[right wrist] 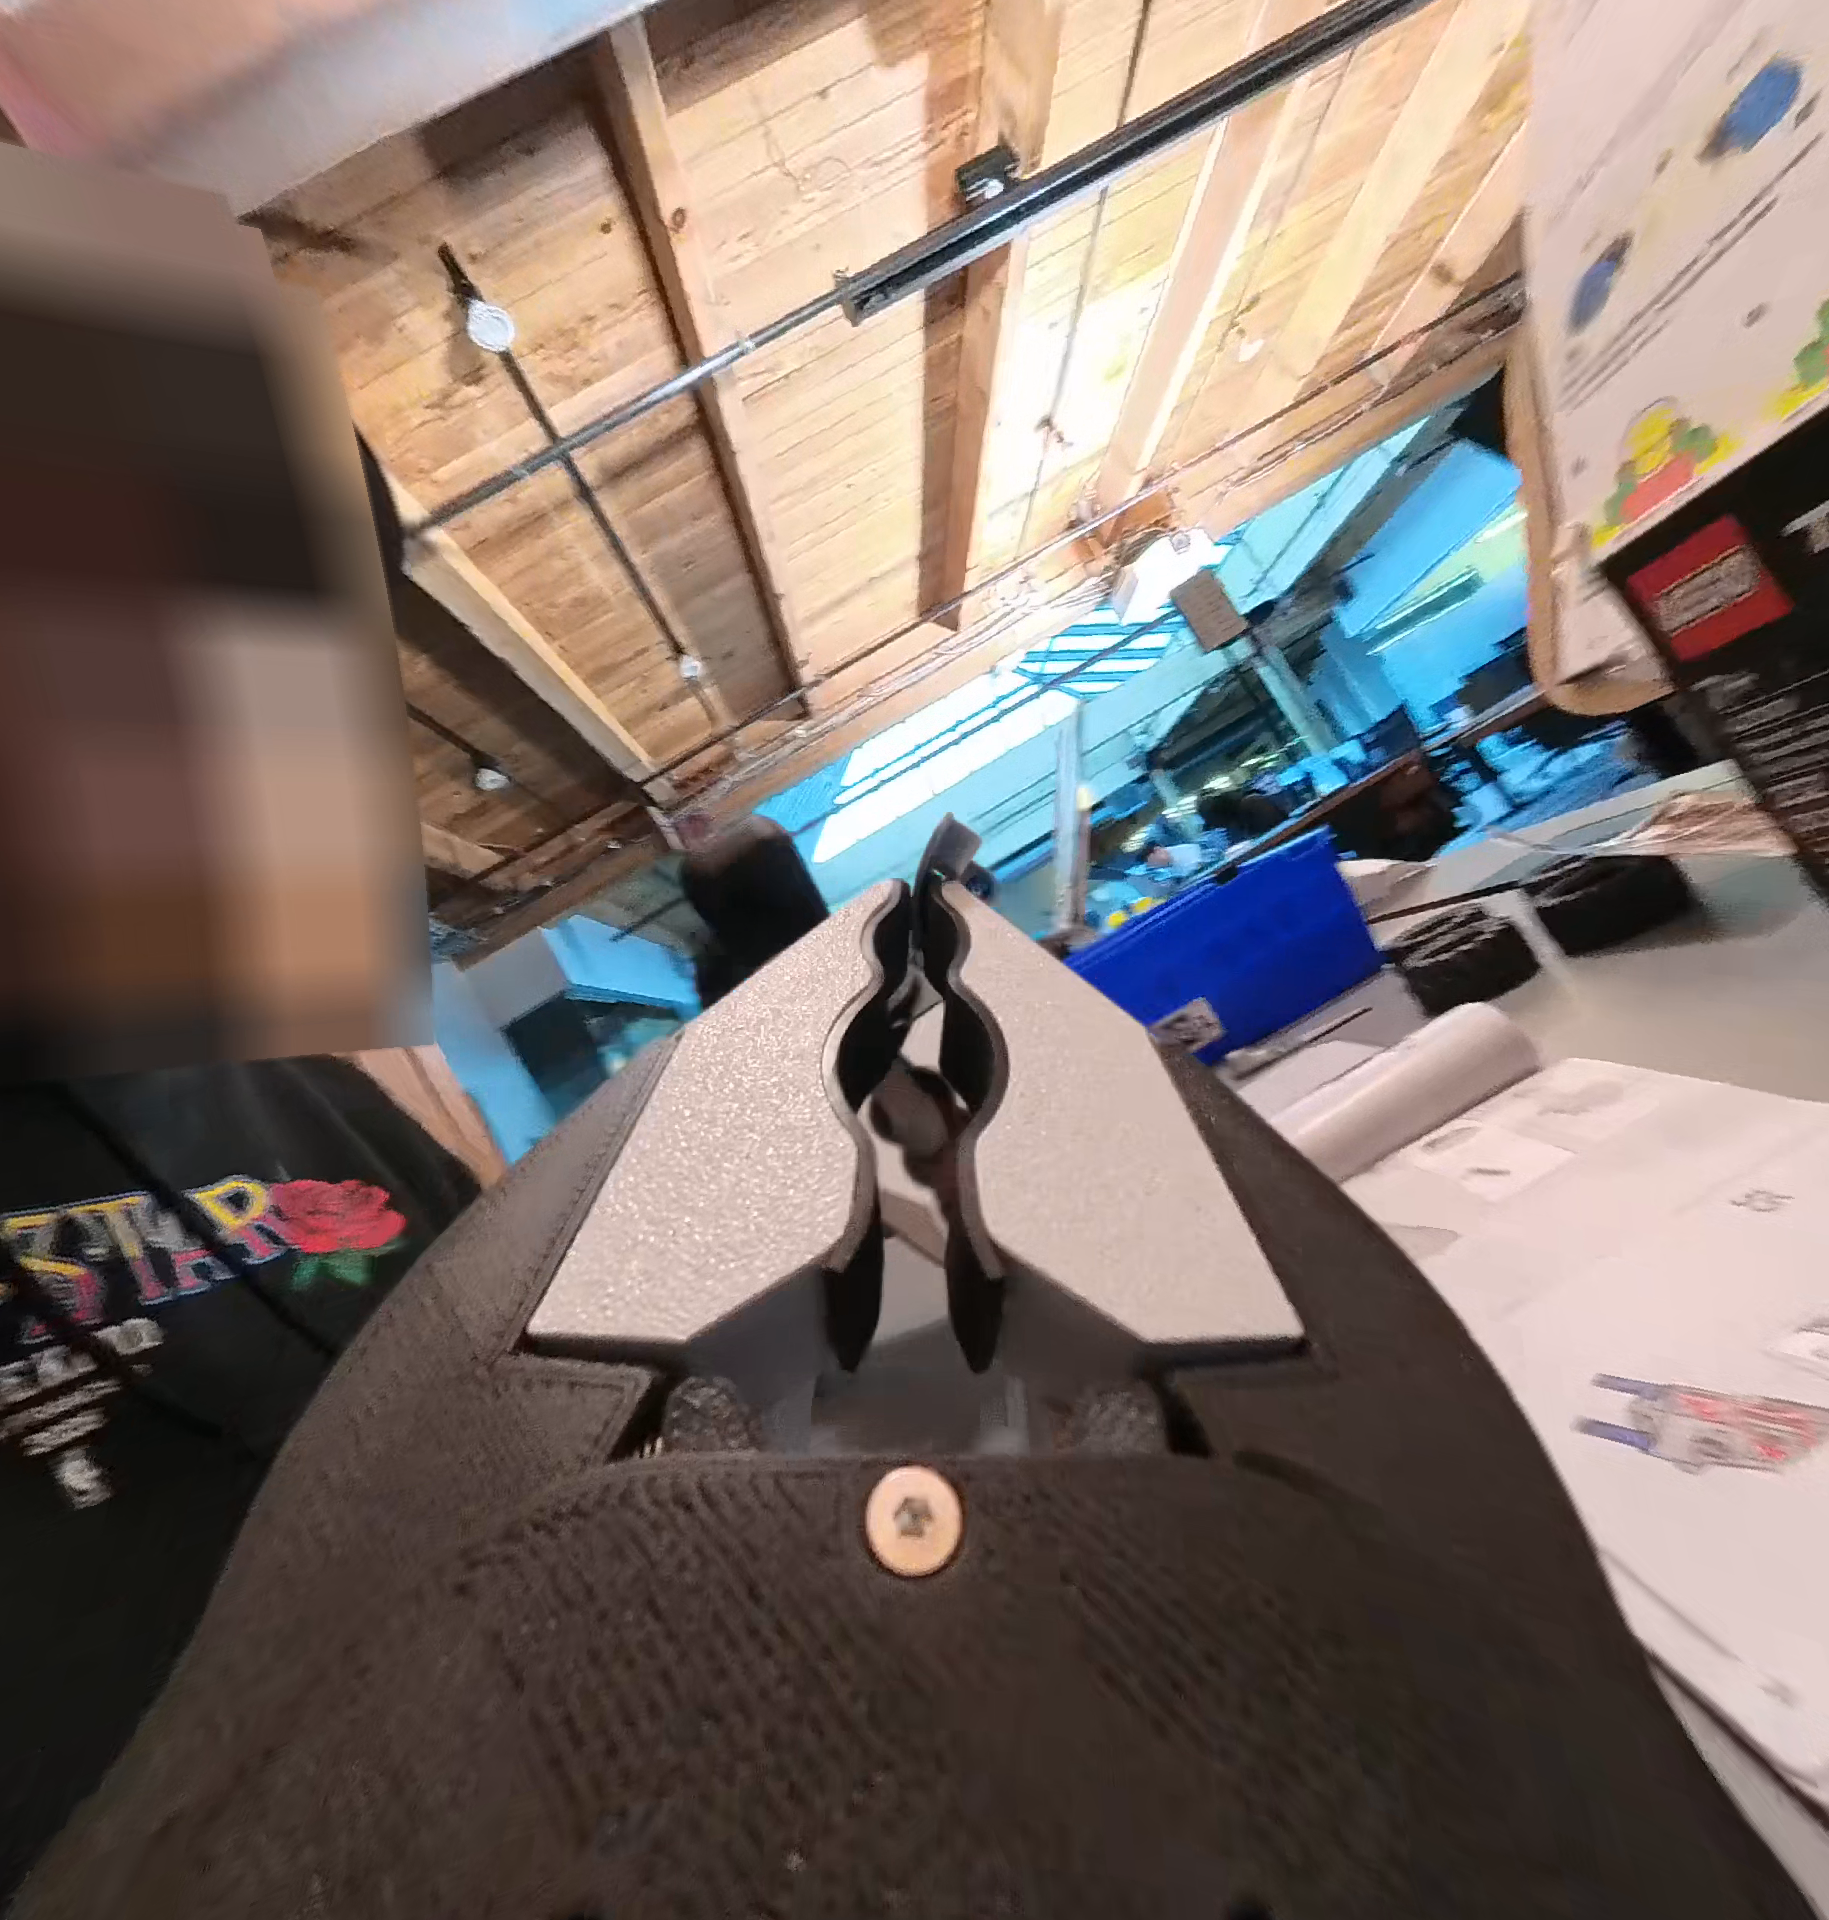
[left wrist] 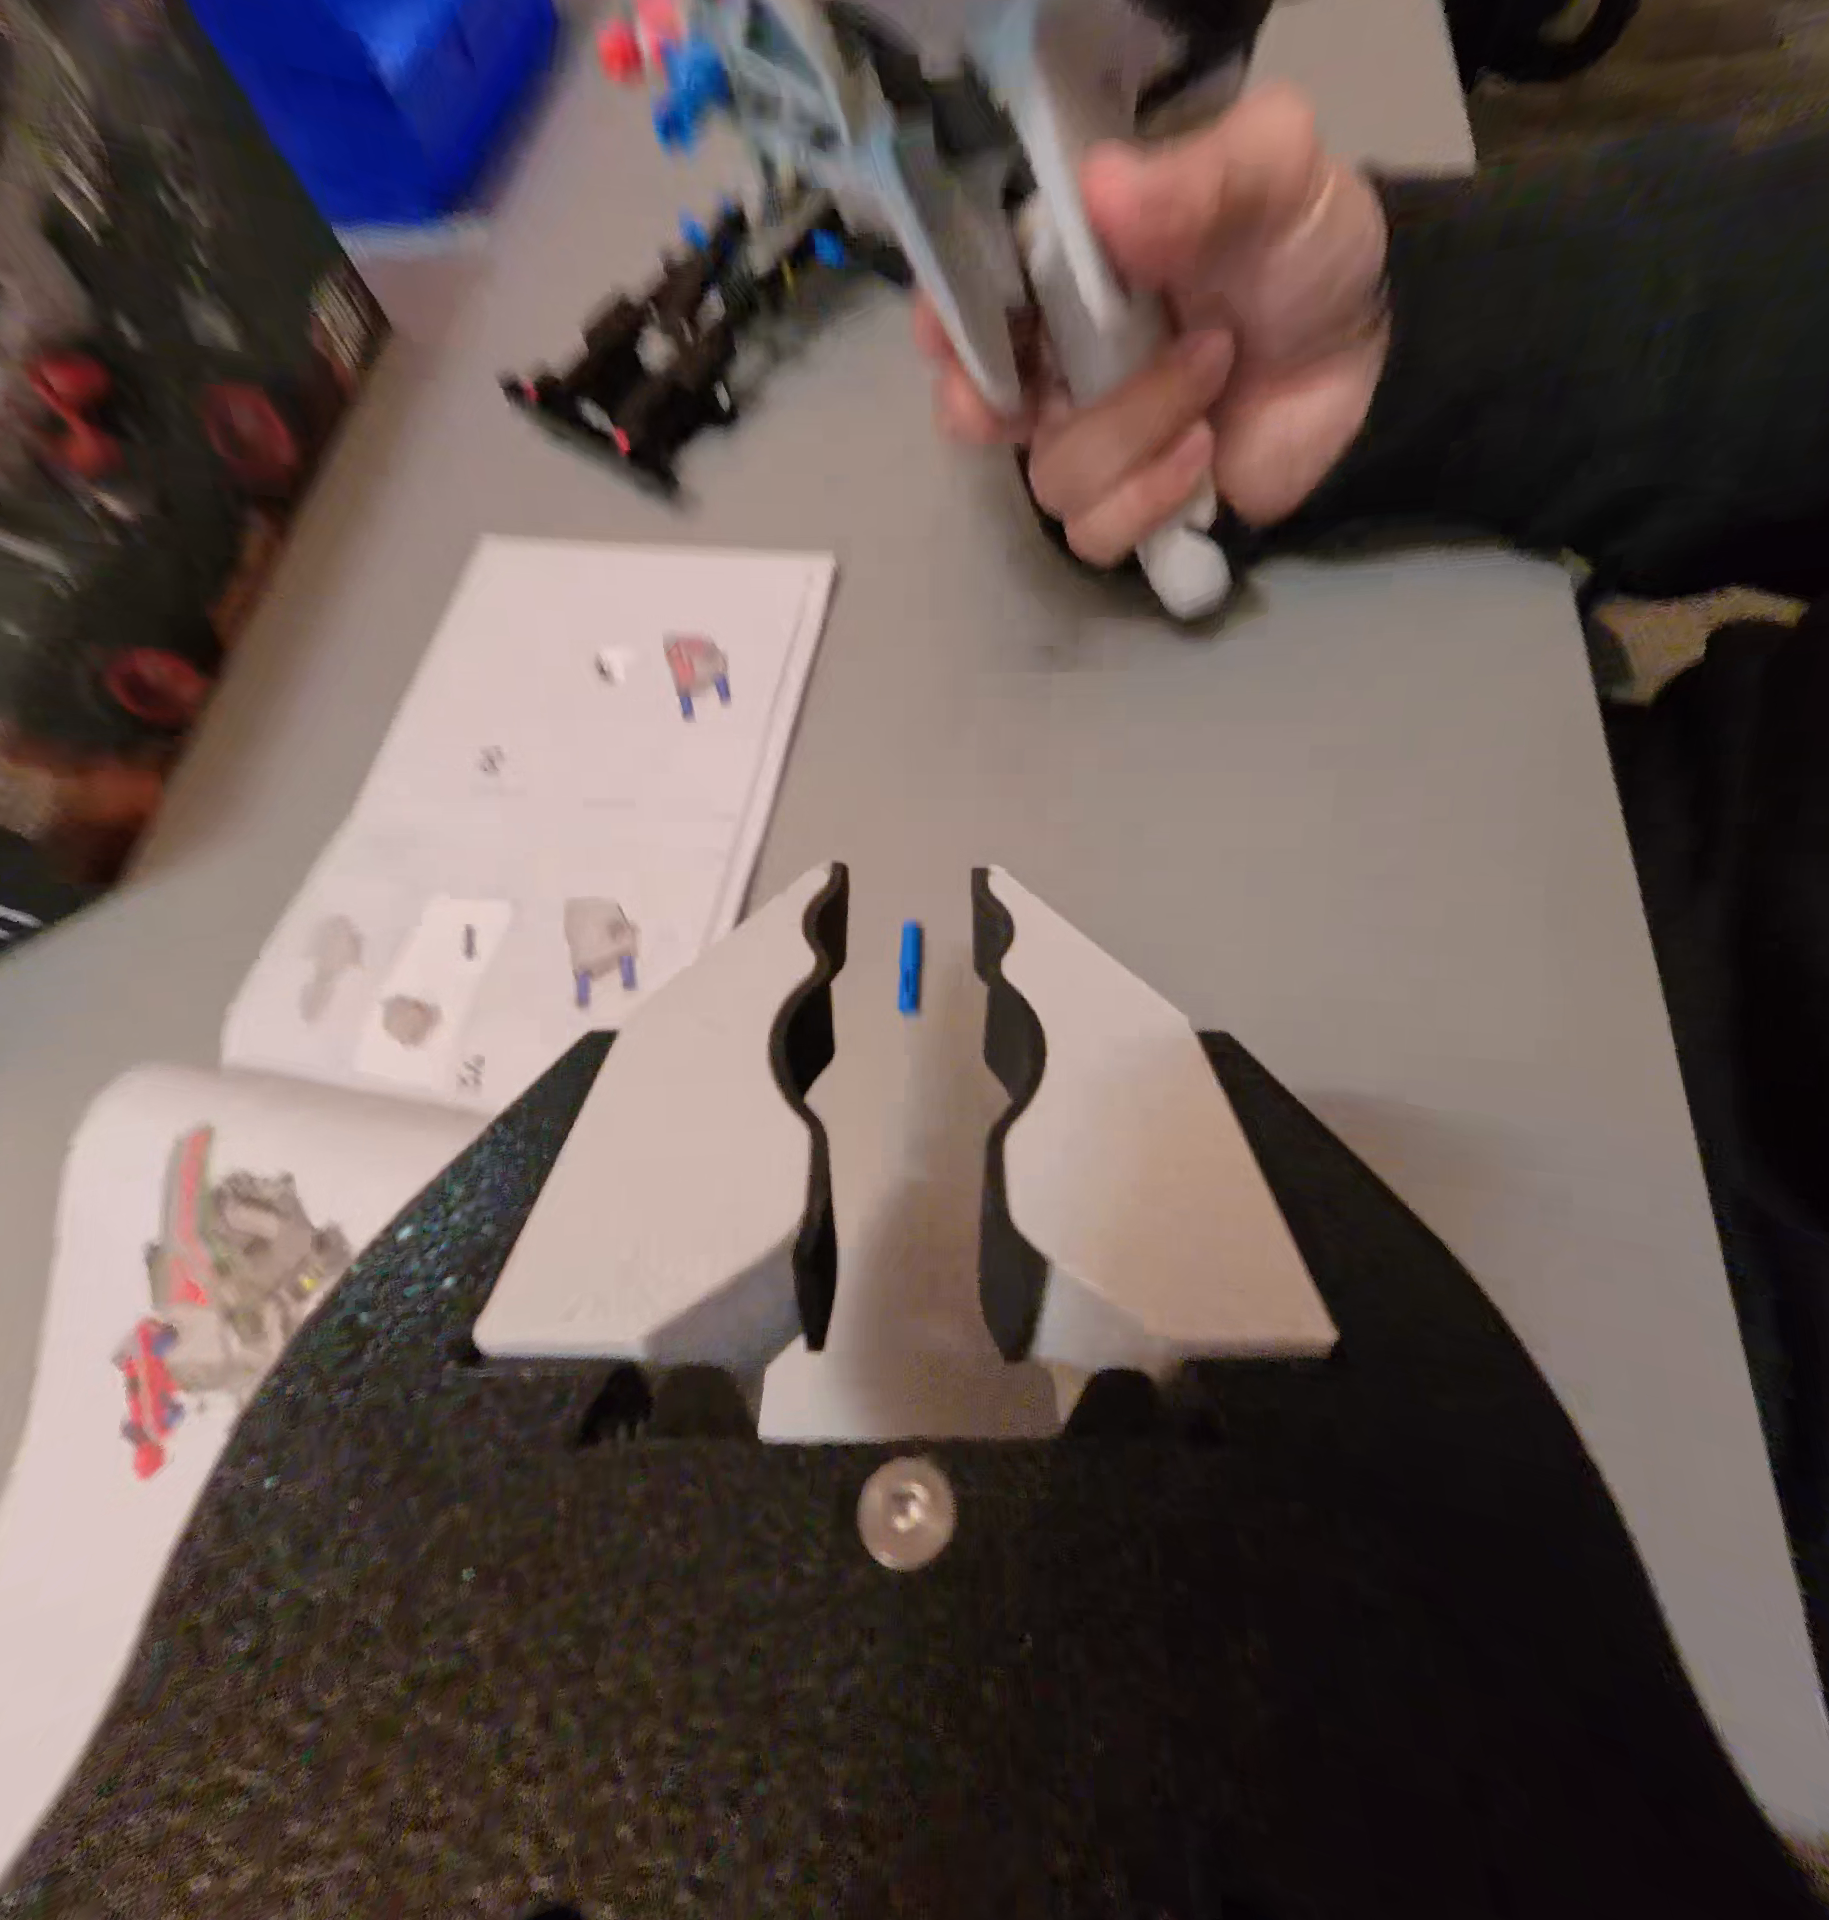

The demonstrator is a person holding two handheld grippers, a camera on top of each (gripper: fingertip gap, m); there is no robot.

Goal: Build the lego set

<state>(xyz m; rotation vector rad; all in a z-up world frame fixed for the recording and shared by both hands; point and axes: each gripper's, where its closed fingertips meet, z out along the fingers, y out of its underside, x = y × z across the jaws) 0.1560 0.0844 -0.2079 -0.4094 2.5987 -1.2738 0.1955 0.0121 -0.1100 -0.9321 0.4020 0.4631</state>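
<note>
My left gripper [left wrist: 910, 883] is open and hovers low over the grey table [left wrist: 1253, 831]. A small blue lego pin [left wrist: 910, 966] lies on the table between its fingertips, untouched. A black lego assembly [left wrist: 650, 384] sits farther back. The open instruction booklet [left wrist: 577, 779] lies to the left and also shows in the right wrist view [right wrist: 1616, 1299]. A hand [left wrist: 1211, 343] holds the blurred right gripper [left wrist: 993, 208] at the back right. In its own view, my right gripper [right wrist: 925, 894] is tilted up towards the ceiling and shut on a small black lego piece [right wrist: 910, 1117].
A blue bin [left wrist: 390, 94] [right wrist: 1232, 945] stands at the back of the table, with red and blue lego parts [left wrist: 671, 73] beside it. A dark printed box [left wrist: 110, 416] lines the left side. Black tyres [right wrist: 1461, 956] lie near the bin. The person's dark sleeve [left wrist: 1616, 364] is at right. Some 12 centimeters of space lies between my two pairs of fingers. From the right gripper's tips to the black lego assembly [left wrist: 650, 384] is close to 20 centimeters.
</note>
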